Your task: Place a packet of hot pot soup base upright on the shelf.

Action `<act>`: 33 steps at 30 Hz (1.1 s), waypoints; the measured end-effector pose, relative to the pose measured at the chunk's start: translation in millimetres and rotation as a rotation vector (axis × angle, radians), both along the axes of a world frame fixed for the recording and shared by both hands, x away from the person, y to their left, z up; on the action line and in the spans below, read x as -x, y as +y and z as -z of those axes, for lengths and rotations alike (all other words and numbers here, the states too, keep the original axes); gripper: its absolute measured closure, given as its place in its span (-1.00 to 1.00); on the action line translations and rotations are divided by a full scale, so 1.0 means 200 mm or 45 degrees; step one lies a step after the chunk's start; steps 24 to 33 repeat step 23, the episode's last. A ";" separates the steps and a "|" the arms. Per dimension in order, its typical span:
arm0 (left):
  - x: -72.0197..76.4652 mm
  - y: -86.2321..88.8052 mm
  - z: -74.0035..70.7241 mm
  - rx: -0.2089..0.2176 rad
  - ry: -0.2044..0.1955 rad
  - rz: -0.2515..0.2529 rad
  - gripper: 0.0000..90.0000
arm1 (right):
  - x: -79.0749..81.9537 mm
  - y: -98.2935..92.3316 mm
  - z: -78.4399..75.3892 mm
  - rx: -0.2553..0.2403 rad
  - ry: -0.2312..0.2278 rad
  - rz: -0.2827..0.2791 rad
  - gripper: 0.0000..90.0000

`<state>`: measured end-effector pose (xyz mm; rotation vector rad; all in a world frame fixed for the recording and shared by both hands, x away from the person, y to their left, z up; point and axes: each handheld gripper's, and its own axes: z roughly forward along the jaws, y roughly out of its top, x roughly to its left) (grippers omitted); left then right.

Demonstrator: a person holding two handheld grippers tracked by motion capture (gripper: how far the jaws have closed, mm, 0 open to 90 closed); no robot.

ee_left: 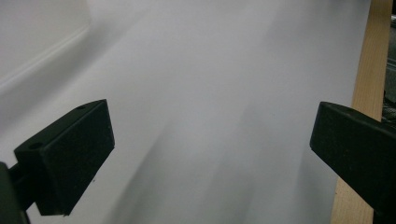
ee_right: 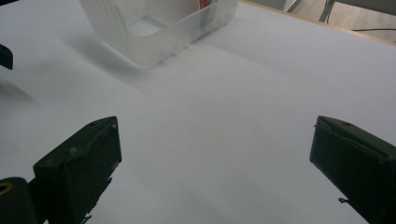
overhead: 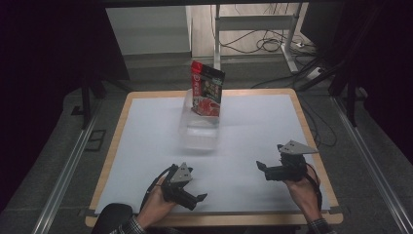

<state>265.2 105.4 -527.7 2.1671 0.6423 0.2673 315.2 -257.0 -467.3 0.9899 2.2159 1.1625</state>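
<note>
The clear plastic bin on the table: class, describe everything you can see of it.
The clear plastic bin is a translucent, open-topped rectangular container with thin walls, standing upright on the white table sheet near the far middle. A red printed pouch stands upright in its far end; its near part looks empty. Neither gripper touches it.

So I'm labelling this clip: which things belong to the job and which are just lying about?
In the job:
- clear bin
- snack pouch standing in its far end
- left gripper, open, empty
- right gripper, open, empty

Lying about:
- cables on the floor beyond the table
- metal frame behind it
</note>
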 end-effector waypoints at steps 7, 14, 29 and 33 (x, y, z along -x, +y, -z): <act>0.00 0.00 0.00 -0.011 0.001 0.000 -1.00 | 0.05 -0.05 0.03 0.003 0.017 0.019 -0.95; 0.00 -0.01 0.01 -0.025 0.002 0.002 -1.00 | 0.10 -0.07 0.06 0.023 0.050 0.025 -0.95; 0.00 -0.01 0.01 -0.036 -0.001 0.004 -1.00 | 0.12 -0.11 0.10 0.053 0.099 0.042 -0.95; 0.00 -0.01 0.01 -0.036 -0.001 0.004 -1.00 | 0.12 -0.11 0.10 0.053 0.099 0.042 -0.95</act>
